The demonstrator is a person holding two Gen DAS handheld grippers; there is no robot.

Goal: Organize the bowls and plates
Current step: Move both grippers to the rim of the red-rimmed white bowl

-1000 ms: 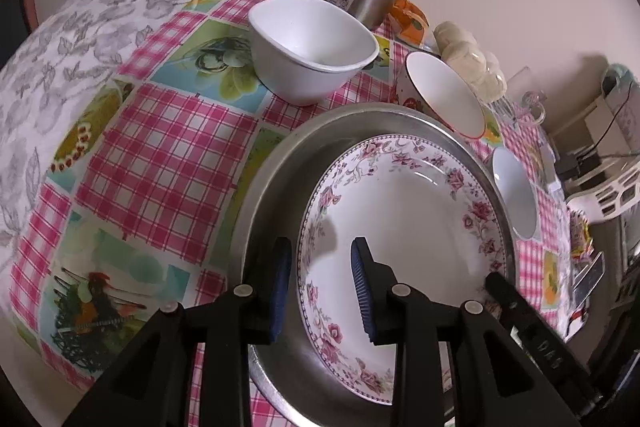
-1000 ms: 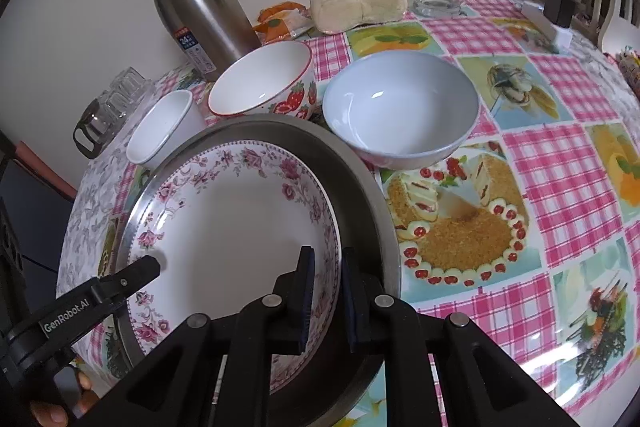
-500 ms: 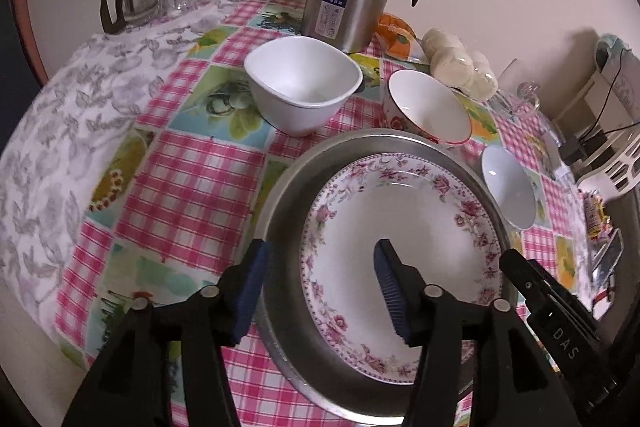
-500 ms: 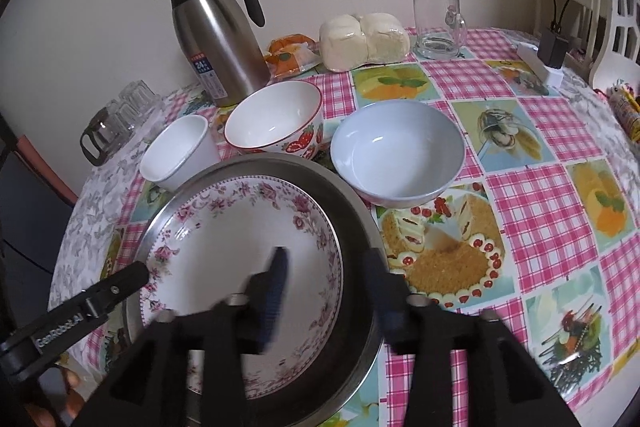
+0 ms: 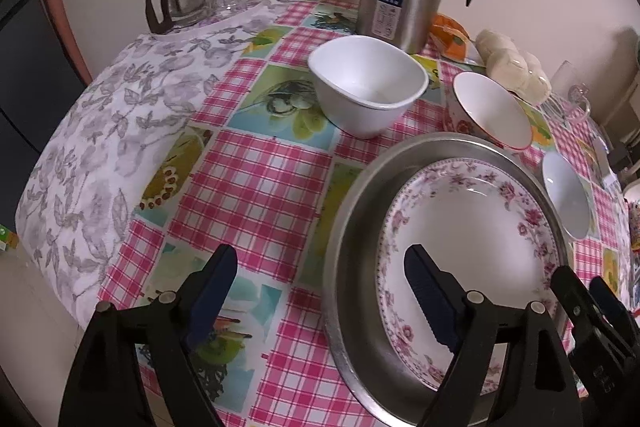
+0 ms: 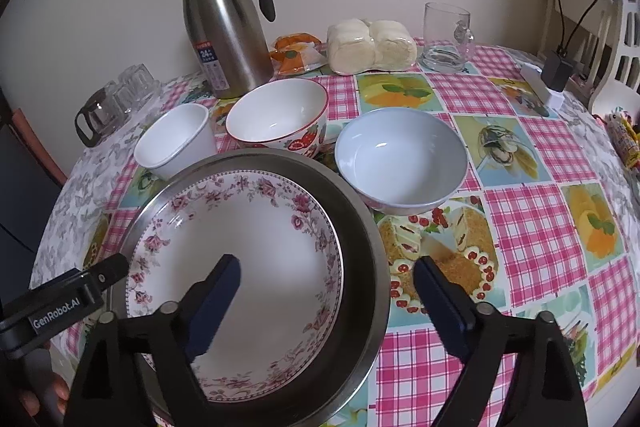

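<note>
Floral plate lies in steel pan, under right claw's spread jaws.

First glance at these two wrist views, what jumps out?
The floral plate lying inside the big steel pan at the near table edge dominates both views, with the left tongs and right tongs open above it, holding nothing. Behind it three empty bowls line up: white square bowl, strawberry bowl, pale blue bowl. The steel thermos stands at the back by the wall.
</note>
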